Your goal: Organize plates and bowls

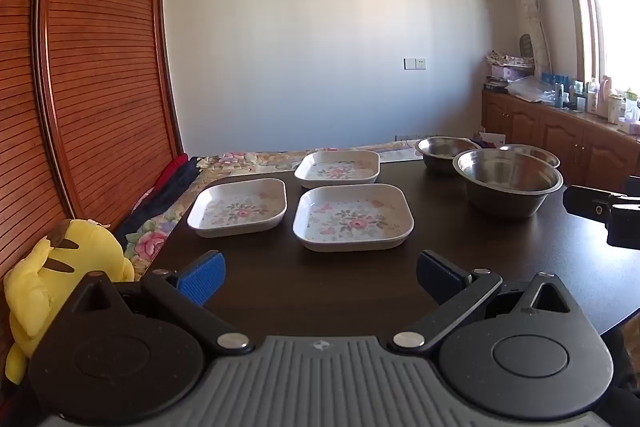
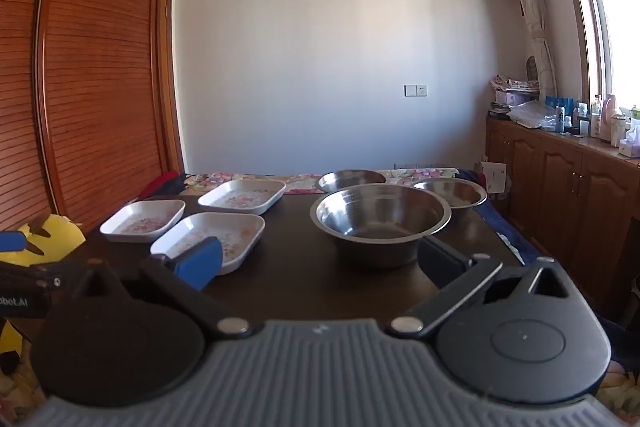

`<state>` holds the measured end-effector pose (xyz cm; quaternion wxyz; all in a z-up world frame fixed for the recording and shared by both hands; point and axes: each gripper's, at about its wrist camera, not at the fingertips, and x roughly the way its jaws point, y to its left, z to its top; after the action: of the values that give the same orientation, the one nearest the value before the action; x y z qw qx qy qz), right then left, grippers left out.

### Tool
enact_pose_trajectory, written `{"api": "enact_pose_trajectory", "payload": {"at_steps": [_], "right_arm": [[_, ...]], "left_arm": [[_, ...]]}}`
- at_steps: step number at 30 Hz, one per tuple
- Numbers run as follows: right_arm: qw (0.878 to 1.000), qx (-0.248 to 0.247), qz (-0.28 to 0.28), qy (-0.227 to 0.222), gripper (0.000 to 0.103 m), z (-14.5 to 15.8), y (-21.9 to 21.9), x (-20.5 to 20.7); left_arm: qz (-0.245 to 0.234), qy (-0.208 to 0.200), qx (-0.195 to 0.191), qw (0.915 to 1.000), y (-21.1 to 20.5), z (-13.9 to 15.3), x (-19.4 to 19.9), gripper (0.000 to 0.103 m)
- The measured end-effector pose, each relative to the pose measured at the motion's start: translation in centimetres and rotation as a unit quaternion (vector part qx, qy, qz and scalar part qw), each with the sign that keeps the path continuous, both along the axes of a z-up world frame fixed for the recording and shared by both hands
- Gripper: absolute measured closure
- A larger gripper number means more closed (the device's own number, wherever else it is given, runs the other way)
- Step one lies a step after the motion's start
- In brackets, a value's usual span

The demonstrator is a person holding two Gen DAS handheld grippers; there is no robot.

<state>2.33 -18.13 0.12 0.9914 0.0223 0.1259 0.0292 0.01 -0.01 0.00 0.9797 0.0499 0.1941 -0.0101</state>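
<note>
Three square white floral plates lie apart on the dark table (image 1: pixel 320 291): a near one (image 1: pixel 353 217), a left one (image 1: pixel 239 207) and a far one (image 1: pixel 338 169). Three steel bowls stand on the right: a large near bowl (image 1: pixel 507 181), a far left bowl (image 1: pixel 446 151) and a far right bowl (image 1: pixel 530 153). My left gripper (image 1: pixel 320 277) is open and empty, just short of the near plate. My right gripper (image 2: pixel 320 261) is open and empty, just short of the large bowl (image 2: pixel 380 221). In the right wrist view the plates (image 2: pixel 208 233) lie to the left.
A yellow plush toy (image 1: pixel 60 275) sits off the table's left edge. A floral cloth (image 1: pixel 256 161) lies behind the table. A slatted wooden wardrobe (image 1: pixel 92 67) stands on the left. A wooden cabinet (image 2: pixel 568 187) with bottles runs along the right under the window.
</note>
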Motion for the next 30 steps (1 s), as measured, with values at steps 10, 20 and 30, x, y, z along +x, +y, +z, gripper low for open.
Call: {"api": "enact_pose_trajectory", "payload": {"at_steps": [10,20,30], "right_arm": [[1.000,-0.002,-0.001,0.004,0.000,-0.13,-0.19,-0.13],[1.000,0.002,-0.002,0.006,0.000,-0.35,-0.46,0.02],[1.000,-0.001,-0.005,0.004,0.000,-0.55,-0.56,0.06]], "left_arm": [[0.000,-0.001,0.001,1.0000,0.00,-0.02,0.02,0.000],[0.000,-0.001,0.001,1.0000,0.00,-0.01,0.01,0.000],[0.001,-0.002,0.002,1.0000,-0.37,-0.13,-0.11,0.000]]}}
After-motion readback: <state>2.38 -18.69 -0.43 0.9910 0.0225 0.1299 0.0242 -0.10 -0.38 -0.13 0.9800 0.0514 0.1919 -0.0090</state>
